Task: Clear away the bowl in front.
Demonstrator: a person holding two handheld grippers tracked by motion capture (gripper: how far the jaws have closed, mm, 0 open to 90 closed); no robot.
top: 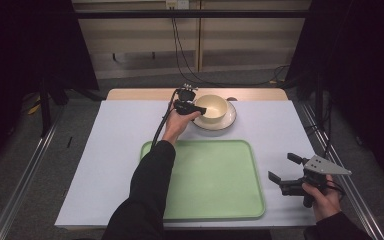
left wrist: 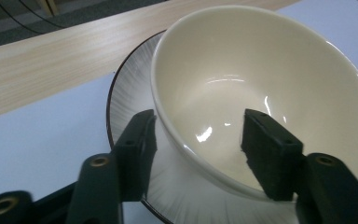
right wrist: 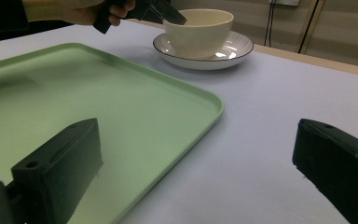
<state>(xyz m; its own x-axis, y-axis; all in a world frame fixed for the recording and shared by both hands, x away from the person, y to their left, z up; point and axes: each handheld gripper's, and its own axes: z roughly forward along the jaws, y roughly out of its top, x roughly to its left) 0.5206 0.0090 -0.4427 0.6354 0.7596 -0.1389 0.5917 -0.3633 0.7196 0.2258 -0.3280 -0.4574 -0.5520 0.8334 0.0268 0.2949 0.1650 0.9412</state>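
Bowl point(left wrist: 261, 93) sits on a plate point(top: 228, 120) beyond the tray point(top: 230, 200); your left tongs point(left wrist: 198, 140) straddle its rim, not yet clamped, so a shallow bite could tip it. Right tongs point(top: 283, 167) gape empty.

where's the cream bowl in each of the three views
High view: the bowl sits at the far middle of the table, just right of the left tongs.
Left gripper view: the bowl takes up the centre and right, its near rim between the two jaws.
Right gripper view: the bowl stands at top centre, beyond the green tray.
Shared landmark: the dark-rimmed plate under the bowl.
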